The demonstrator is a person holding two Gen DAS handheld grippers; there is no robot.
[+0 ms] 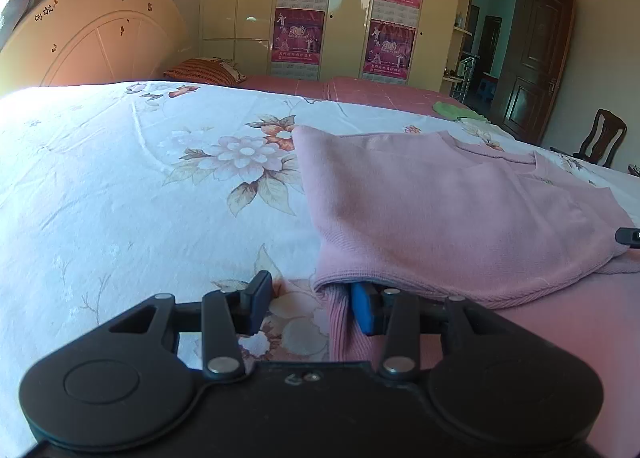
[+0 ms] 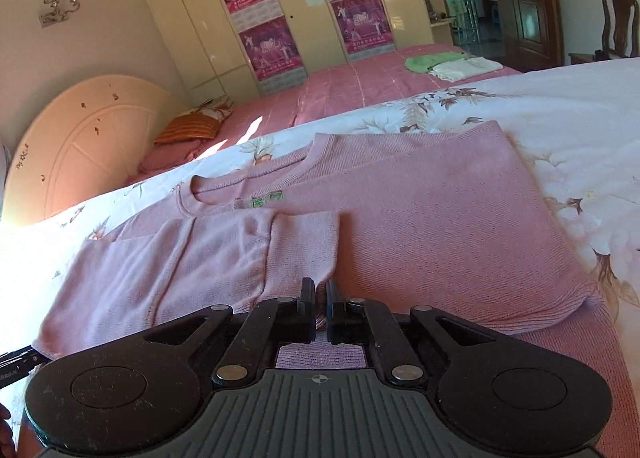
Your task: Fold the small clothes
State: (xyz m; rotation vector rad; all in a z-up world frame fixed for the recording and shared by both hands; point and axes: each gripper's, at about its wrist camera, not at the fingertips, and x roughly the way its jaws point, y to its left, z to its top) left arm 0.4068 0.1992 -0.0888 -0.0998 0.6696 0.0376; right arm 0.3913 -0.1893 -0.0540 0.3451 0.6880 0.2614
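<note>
Left wrist view: left gripper low over floral bedsheet, jaws parted; right finger tucked under folded edge of pink sweater, left finger on bare sheet, pads not pressing.

Right wrist view: right gripper closed, pinching pink sweater fabric near folded-over sleeve; sweater lies flat on bedsheet.

a home bedroom: bed, headboard, wardrobe.

The left gripper's right finger is half hidden under the sweater's fold. The green label is too small to read.
</note>
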